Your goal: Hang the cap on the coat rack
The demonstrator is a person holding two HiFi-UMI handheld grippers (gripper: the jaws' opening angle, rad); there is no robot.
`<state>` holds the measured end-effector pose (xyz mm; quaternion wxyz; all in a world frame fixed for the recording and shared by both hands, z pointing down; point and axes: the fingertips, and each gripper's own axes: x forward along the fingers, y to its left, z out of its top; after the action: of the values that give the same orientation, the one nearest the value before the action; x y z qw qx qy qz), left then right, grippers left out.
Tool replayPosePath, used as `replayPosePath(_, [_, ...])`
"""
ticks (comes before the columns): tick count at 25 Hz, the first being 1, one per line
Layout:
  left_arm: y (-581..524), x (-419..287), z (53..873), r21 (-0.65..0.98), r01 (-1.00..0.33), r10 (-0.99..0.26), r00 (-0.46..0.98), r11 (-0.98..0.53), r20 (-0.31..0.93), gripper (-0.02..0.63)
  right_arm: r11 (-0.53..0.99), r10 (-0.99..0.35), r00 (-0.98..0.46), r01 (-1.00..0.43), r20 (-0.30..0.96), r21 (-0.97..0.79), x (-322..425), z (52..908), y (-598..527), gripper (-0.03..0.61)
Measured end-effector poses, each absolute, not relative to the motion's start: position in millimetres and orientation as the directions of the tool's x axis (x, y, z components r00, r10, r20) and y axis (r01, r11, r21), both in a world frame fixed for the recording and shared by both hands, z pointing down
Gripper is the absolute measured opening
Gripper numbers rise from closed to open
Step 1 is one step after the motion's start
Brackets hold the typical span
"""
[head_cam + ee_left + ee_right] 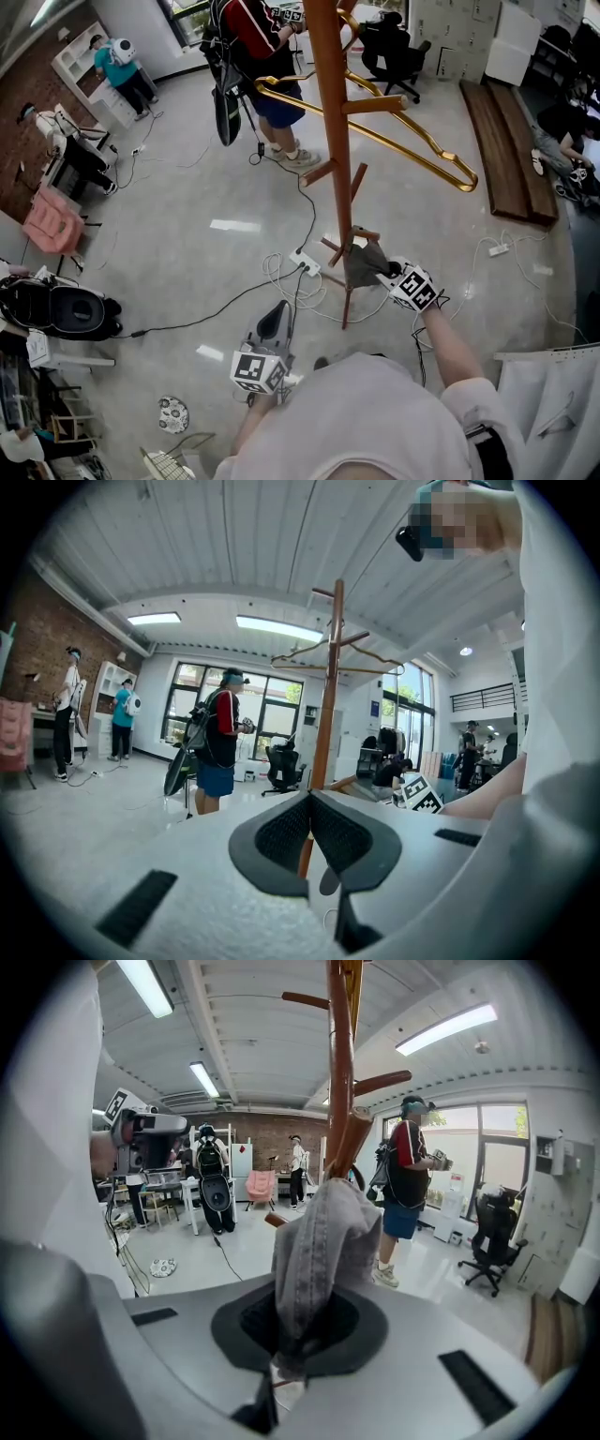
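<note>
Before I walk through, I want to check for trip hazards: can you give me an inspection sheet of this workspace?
Surface: glossy grey floor.
Job's things: wooden coat rack stands upright; grey cap is at a low peg, not yet released.
Clutter: gold hangers on the rack; dark bag and small round patterned item on the floor at left.
Grippers: right gripper jaws shut on the cap; left gripper jaws together, empty.
Cables: power strip and loose cables on the floor near the rack's foot.
Surroundings: person in a red and black top, office chair, wooden planks, pink chair.
</note>
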<state>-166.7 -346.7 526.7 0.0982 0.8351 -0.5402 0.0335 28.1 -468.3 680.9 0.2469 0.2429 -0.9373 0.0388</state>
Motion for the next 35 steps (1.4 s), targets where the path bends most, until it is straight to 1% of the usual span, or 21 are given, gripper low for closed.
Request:
replayPosePath(10, [-347.3,-161.2,527.3,0.116,-0.906,-0.892,0.422,-0.408,0.16,0.009,0.865,-0.446,-0.761,-0.502,0.472,0.008,28.3,682.3,-466.8,0.017])
replayPosePath(11, [-347.4,-160.6,527.4,0.118,-0.905,-0.892,0.423,-0.408,0.159,0.009,0.863,-0.442,-0.765,-0.505,0.469,-0.011,27.8,682.1,-467.2,0.029])
replayPosePath(12, [-347.6,-160.3,527.5,0.119,-0.905,-0.892,0.424,-0.409,0.158,0.009,0.86,-0.44,-0.767,-0.51,0.467,-0.029,27.6,682.2,-467.9,0.102])
replayPosePath(13, [-347.7,-160.1,527.5,0.12,-0.904,-0.891,0.425,-0.41,0.158,0.009,0.855,-0.441,-0.766,-0.517,0.468,-0.039,28.1,682.2,-469.0,0.205])
replayPosePath(14, [-347.6,-159.9,527.4,0.12,-0.904,-0.891,0.425,-0.41,0.158,0.009,0.851,-0.447,-0.762,-0.524,0.468,-0.042,29.1,681.8,-470.0,0.237])
replayPosePath(16, [-346.0,-159.6,527.1,0.122,-0.904,-0.891,0.425,-0.41,0.159,0.009,0.842,-0.464,-0.751,-0.539,0.469,-0.031,32.7,680.1,-470.9,0.258])
replayPosePath(25, [-339.0,-155.9,524.5,0.119,-0.896,-0.883,0.443,-0.429,0.156,0.009,0.817,-0.521,-0.73,-0.577,0.442,0.01,48.1,655.7,-460.5,0.262])
replayPosePath(30, [-337.2,-147.0,522.6,0.12,-0.883,-0.871,0.468,-0.454,0.149,0.009,0.778,-0.589,-0.723,-0.628,0.36,0.011,55.6,622.6,-451.3,0.262])
replayPosePath(35, [-331.7,-136.1,522.0,0.127,-0.865,-0.853,0.501,-0.486,0.146,0.009,0.716,-0.672,-0.687,-0.698,0.275,0.008,65.8,589.3,-427.3,0.262])
